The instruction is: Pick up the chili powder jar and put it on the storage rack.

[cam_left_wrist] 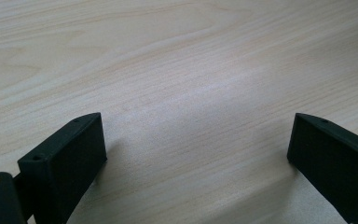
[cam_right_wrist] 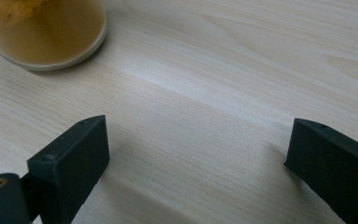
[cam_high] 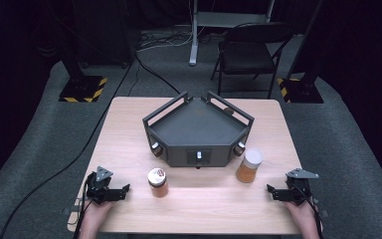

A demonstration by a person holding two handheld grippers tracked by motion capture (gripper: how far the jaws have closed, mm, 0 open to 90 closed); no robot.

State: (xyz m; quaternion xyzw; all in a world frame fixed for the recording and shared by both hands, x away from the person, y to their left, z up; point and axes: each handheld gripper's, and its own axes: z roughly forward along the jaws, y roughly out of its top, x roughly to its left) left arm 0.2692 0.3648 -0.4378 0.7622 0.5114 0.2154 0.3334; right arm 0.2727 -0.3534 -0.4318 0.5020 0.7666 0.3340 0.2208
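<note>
Two jars, one tray, two sets of tongs on a light wood tabletop [cam_high: 199, 204]. Biggest thing: dark grey angular tray [cam_high: 194, 127] with raised rails, at the tabletop's middle toward the far edge, knobs on its front faces. Taller jar [cam_high: 249, 166], white lid, amber contents, stands upright just off the tray's front right corner, right of centre; its base shows at the top left of the right gripper view [cam_right_wrist: 44, 32]. Shorter jar [cam_high: 157, 182], patterned lid, orange-brown contents, upright, left of centre, nearer the near edge, apart from the tray. Left tongs [cam_high: 125, 188] rest low near the near left corner, pointing inward toward the shorter jar, close but not touching; jaws spread wide, bare wood between them in the left gripper view [cam_left_wrist: 196, 154]. Right tongs [cam_high: 269, 189] near the near right corner, pointing inward, taller jar ahead and apart; jaws spread wide, nothing between [cam_right_wrist: 198, 158]. Hands come in from the near edge.
</note>
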